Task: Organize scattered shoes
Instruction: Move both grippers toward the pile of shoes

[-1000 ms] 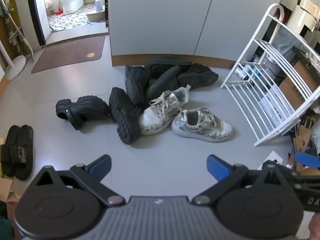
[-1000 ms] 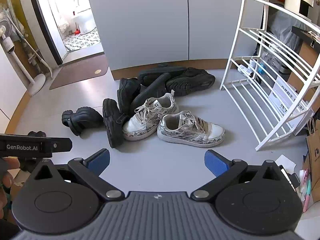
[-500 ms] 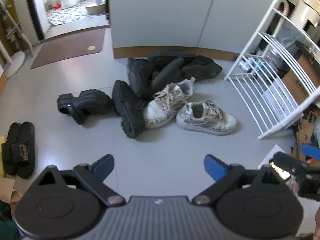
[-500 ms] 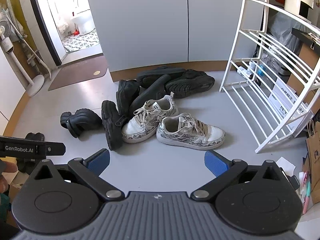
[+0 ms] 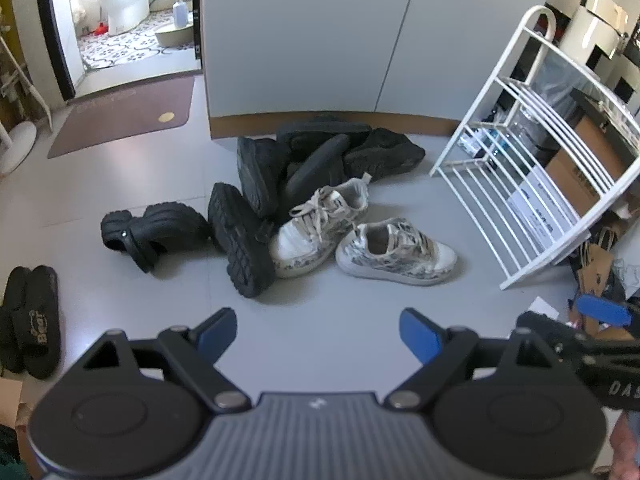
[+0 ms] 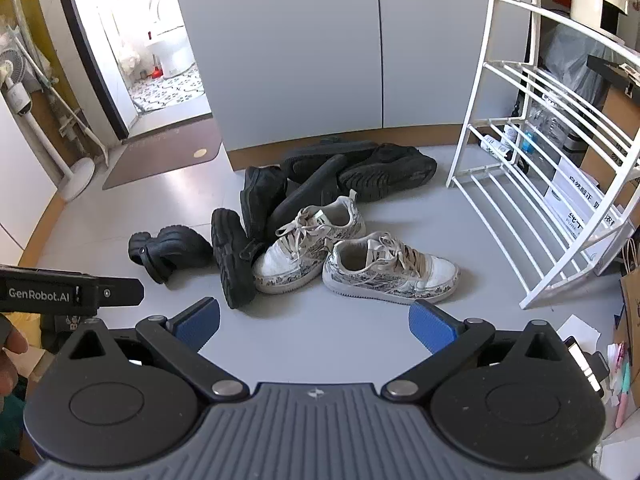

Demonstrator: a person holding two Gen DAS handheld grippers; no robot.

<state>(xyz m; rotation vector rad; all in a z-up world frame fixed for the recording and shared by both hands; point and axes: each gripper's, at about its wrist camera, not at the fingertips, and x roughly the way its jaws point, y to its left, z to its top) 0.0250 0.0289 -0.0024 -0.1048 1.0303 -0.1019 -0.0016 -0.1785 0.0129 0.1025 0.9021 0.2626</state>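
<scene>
A heap of shoes lies on the grey floor by the wall. Two white patterned sneakers sit in front: one (image 5: 394,250) (image 6: 390,268) to the right, the other (image 5: 320,228) (image 6: 310,244) leaning on the black pile. Several black shoes (image 5: 316,164) (image 6: 332,182) are stacked behind, a chunky black shoe (image 5: 242,240) (image 6: 232,256) lies on its side, and a black clog (image 5: 154,226) (image 6: 170,248) sits to the left. My left gripper (image 5: 318,330) and right gripper (image 6: 314,322) both hang open and empty, short of the heap. A white wire shoe rack (image 5: 532,152) (image 6: 548,136) stands at the right.
A pair of black slippers (image 5: 30,320) lies at the far left. Cardboard boxes (image 5: 576,172) and paper bags (image 5: 596,272) crowd behind and beside the rack. A brown mat (image 5: 124,114) lies before an open bathroom doorway. A standing fan's base (image 6: 78,178) is at the left.
The left view has drifted a little nearer the shoes and tilted. The right gripper has edged slightly closer too. No shoe has moved and both grippers stay open.
</scene>
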